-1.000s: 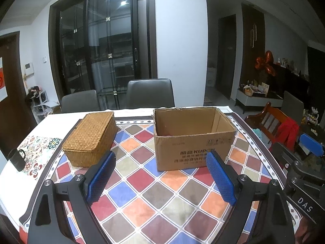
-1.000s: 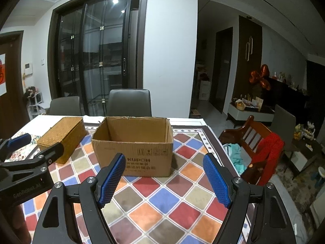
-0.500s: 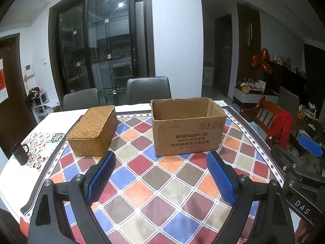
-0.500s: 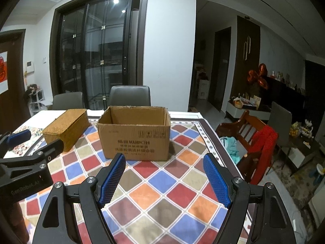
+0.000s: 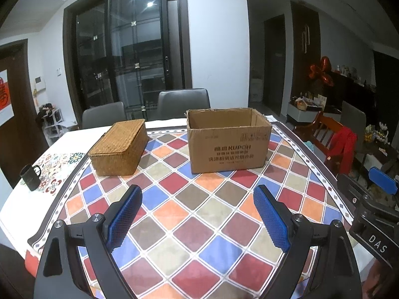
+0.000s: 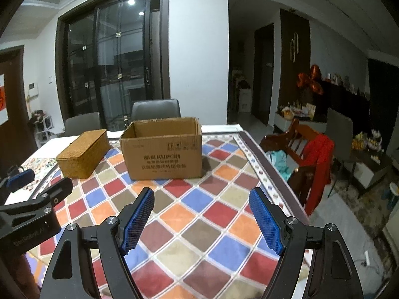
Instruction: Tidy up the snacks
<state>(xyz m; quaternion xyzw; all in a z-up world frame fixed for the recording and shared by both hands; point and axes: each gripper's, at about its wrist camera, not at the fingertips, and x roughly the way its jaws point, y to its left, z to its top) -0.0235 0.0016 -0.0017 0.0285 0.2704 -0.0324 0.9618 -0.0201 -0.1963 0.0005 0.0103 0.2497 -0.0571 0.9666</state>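
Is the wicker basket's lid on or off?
On: the basket shows a flat woven lid covering its whole top; contents hidden.

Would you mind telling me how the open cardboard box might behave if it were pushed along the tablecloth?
The cardboard box stands open-topped with no contents visible, so it probably slides easily. Its thin walls may flex under a push near the rim. The wide flat base makes tipping unlikely.

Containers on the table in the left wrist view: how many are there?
2. A lidded wicker basket sits at the left, and an open cardboard box stands to its right, apart from it. A dark mug also sits at the table's left edge.
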